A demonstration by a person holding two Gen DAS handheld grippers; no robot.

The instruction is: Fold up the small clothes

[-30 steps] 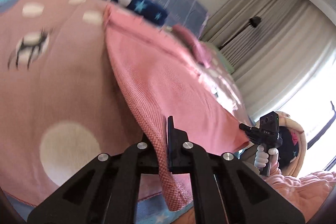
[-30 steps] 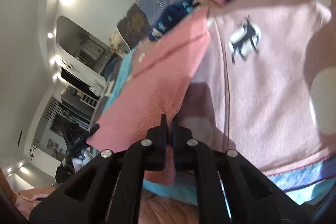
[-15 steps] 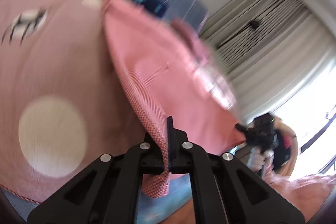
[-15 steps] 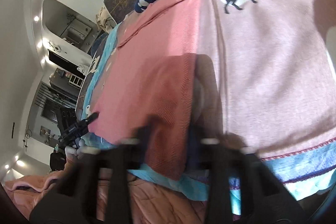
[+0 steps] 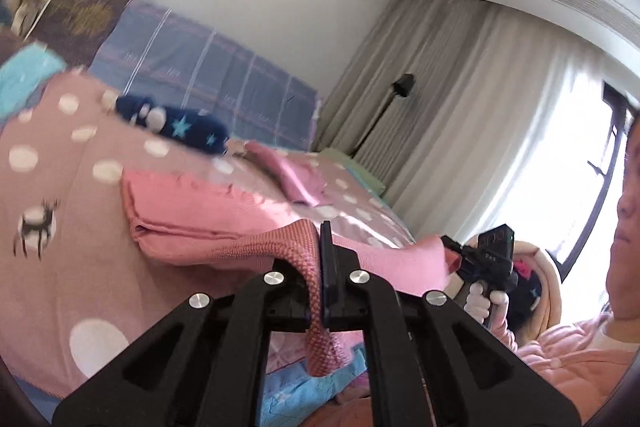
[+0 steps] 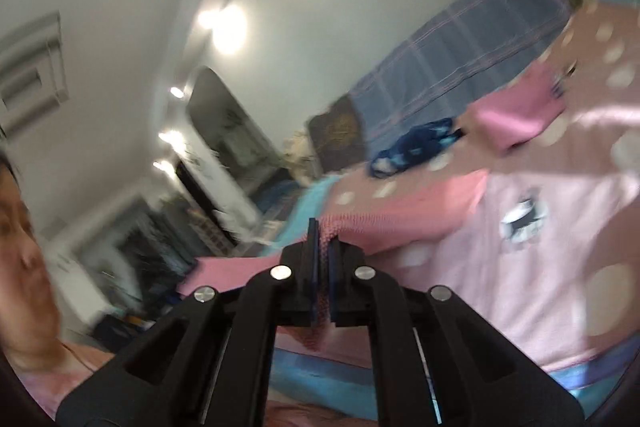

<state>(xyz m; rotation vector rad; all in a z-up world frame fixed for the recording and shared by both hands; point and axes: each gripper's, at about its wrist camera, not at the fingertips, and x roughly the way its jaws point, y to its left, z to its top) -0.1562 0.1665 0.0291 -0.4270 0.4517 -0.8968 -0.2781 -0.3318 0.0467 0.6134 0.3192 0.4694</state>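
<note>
The left gripper (image 5: 321, 267) is clamped on one edge of the pink knit garment (image 5: 224, 223); the knit runs up between the two black fingers (image 5: 327, 251), which stand pressed together on it, and a short tail of the same cloth hangs out below them toward the camera. From that pinch the garment stretches away over the bed — its far part lies doubled on the pink dotted blanket (image 5: 60, 187), the folded edge nearest the deer print. In the same view the right gripper (image 5: 450, 245) shows at the right, biting the garment's other corner, held in a hand (image 5: 486, 303) in a pale glove.

From the right wrist view the right gripper (image 6: 323, 247) is likewise closed on the pink knit garment (image 6: 400, 215); a thin band of knit sits between the fingers (image 6: 312, 255) and a scrap hangs beneath them; the cloth spans off to the left and also back toward the blanket (image 6: 540, 267) — this picture is blurred, so finer detail is lost.

Farther up the bed lie a navy star-print piece (image 5: 176, 125) and a small pink folded piece (image 5: 296, 175), both well apart from either gripper.
</note>
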